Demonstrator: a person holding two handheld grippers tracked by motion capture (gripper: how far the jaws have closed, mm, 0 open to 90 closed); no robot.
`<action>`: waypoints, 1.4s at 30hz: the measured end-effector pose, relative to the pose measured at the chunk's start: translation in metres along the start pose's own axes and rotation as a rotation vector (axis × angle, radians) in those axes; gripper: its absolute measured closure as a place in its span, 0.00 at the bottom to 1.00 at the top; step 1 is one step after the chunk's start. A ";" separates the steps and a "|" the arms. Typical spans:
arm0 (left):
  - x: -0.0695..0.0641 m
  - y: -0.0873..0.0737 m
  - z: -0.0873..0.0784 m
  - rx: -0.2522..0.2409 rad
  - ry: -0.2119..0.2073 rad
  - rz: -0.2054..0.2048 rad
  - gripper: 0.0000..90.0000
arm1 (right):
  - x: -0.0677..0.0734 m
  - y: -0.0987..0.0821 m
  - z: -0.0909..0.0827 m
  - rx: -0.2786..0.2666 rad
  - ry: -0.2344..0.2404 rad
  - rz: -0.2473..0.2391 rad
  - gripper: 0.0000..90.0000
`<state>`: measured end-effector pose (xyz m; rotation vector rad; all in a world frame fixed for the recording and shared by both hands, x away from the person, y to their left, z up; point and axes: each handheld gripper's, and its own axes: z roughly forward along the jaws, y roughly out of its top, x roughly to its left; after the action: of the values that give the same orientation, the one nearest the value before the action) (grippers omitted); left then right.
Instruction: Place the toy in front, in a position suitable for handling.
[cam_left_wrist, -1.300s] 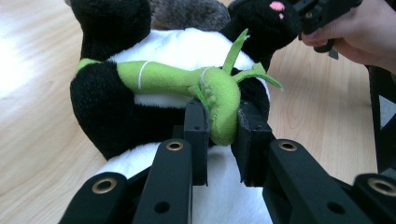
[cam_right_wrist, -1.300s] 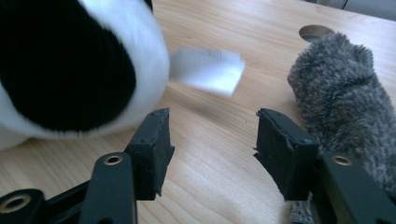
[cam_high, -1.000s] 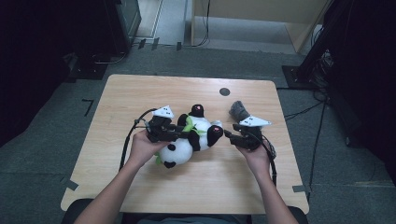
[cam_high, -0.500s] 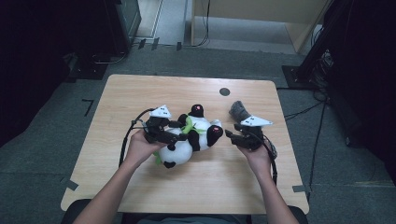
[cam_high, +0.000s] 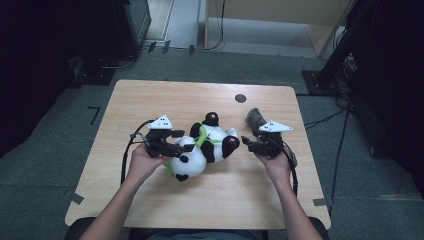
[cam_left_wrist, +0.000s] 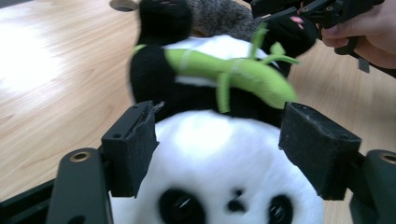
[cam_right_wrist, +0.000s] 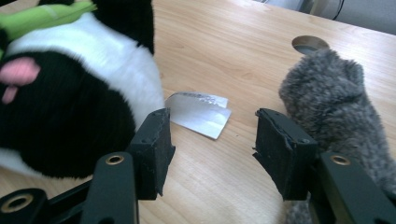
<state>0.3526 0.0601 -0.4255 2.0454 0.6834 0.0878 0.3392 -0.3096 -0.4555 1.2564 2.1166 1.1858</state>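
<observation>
- The plush panda (cam_high: 202, 147) lay mid-surface (cam_high: 150, 100) on its back.
- The left gripper (cam_high: 187, 148), jaws just opening, straddled its head without pressing.
- The right gripper (cam_high: 245, 142) stood open between panda and grey plush (cam_high: 254, 117), jaws widening, nothing between.

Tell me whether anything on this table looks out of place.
The black-and-white plush panda lies toppled on its back on the wooden table, feet up, and its white tag sticks out flat. Nothing looks damaged.

panda (cam_high: 202, 150): blk/wht, pink paws | bamboo (cam_left_wrist: 229, 74): green | plush (cam_right_wrist: 334, 100): grey | table (cam_high: 165, 100): lt wood
</observation>
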 end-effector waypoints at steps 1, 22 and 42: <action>0.000 -0.002 -0.002 -0.007 0.006 -0.005 0.29 | 0.000 0.000 0.000 0.000 0.000 0.000 0.50; -0.034 -0.042 -0.027 -0.053 0.101 -0.035 0.22 | -0.054 0.009 0.014 0.012 -0.136 0.057 0.46; -0.037 -0.072 -0.010 -0.041 0.197 -0.066 0.19 | -0.078 0.002 0.036 0.092 -0.165 0.094 0.52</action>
<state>0.2870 0.0777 -0.4704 1.9894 0.8631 0.2654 0.4052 -0.3596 -0.4800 1.4565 2.0313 0.9940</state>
